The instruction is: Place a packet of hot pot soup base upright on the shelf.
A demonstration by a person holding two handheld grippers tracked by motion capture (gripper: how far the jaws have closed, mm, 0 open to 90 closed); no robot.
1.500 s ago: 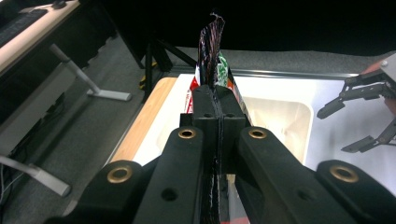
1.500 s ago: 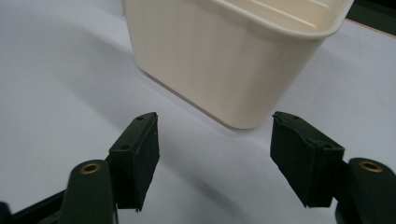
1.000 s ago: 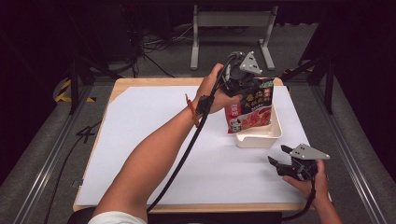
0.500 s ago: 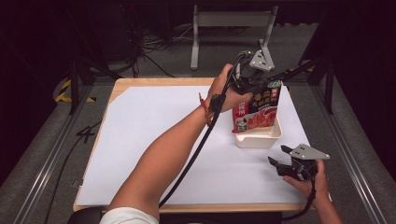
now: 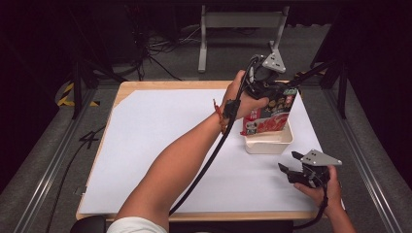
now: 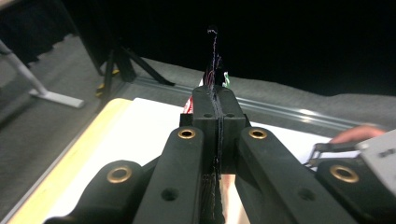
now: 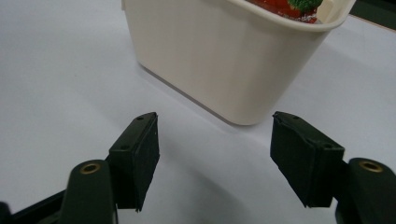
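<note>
Left claw (image 5: pixel 272 92) clamped on snack pouch (image 5: pixel 267 116) top edge, pouch upright in cream tub (image 5: pixel 269 143), right of centre. Right claw (image 5: pixel 291 172) open, empty, lower right.

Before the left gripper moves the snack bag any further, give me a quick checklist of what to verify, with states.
1. Left gripper shut on the snack bag's top edge: ok.
2. Bag's lower end inside the cream tub: ok.
3. Bag fully seated in tub: cannot tell.
4. Tub upright on the white sheet: ok.
5. Right gripper open, nothing between its pads, apart from the tub: ok.
</note>
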